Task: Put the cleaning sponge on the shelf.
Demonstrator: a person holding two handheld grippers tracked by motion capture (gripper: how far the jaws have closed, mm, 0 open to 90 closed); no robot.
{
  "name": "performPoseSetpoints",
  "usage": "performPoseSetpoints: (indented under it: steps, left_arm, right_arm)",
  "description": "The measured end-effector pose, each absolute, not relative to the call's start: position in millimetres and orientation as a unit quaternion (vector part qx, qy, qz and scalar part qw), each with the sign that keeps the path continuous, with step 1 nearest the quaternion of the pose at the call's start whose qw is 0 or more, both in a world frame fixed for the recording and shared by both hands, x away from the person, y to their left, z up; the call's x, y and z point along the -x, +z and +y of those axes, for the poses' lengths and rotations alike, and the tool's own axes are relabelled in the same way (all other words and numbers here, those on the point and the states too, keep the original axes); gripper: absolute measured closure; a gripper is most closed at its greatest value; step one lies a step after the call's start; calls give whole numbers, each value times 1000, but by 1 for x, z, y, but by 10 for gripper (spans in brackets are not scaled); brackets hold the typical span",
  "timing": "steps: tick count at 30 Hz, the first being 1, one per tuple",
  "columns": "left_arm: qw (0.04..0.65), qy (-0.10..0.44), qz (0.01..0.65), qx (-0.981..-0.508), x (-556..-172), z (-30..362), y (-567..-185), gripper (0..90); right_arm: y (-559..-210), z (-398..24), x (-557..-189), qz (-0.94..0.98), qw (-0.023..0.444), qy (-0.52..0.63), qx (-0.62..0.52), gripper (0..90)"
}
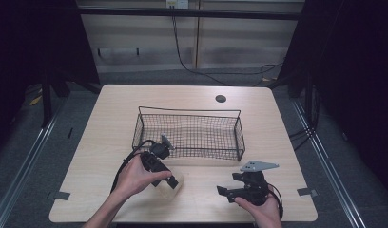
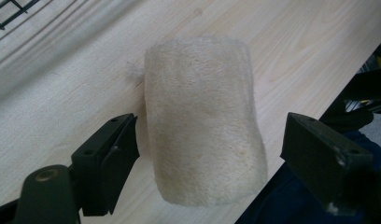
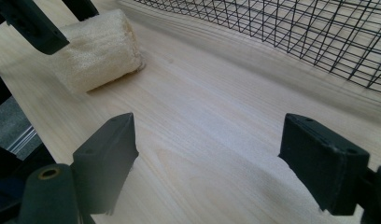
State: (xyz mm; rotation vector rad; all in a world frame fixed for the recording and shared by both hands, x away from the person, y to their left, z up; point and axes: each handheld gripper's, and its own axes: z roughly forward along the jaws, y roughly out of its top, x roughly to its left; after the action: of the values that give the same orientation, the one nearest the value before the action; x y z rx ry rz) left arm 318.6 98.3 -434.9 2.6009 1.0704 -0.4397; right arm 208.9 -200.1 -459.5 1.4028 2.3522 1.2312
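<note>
A: Where does the cream loofah roll lie?

B: On the wooden counter, lower left of centre in the high view, just in front of the black wire basket. In the left gripper view it fills the middle of the frame, near the counter's edge.

A: And the left tool?

B: It hangs over the roll with its jaws spread wide, one on either side; the pads are not pressing the roll.

A: The right tool?

B: At the lower right of the high view, jaws apart and nothing between them. In its own view the roll sits at the upper left, the basket at the upper right.
</note>
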Motion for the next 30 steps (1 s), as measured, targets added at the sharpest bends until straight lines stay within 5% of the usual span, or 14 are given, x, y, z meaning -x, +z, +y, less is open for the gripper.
performPoseSetpoints:
  steps: [30]
  left_arm:
    - [80, -130, 364, -919, -313, 72, -453, 260]
  right_arm:
    - [-461, -198, -209, 785, 64, 405, -465, 180]
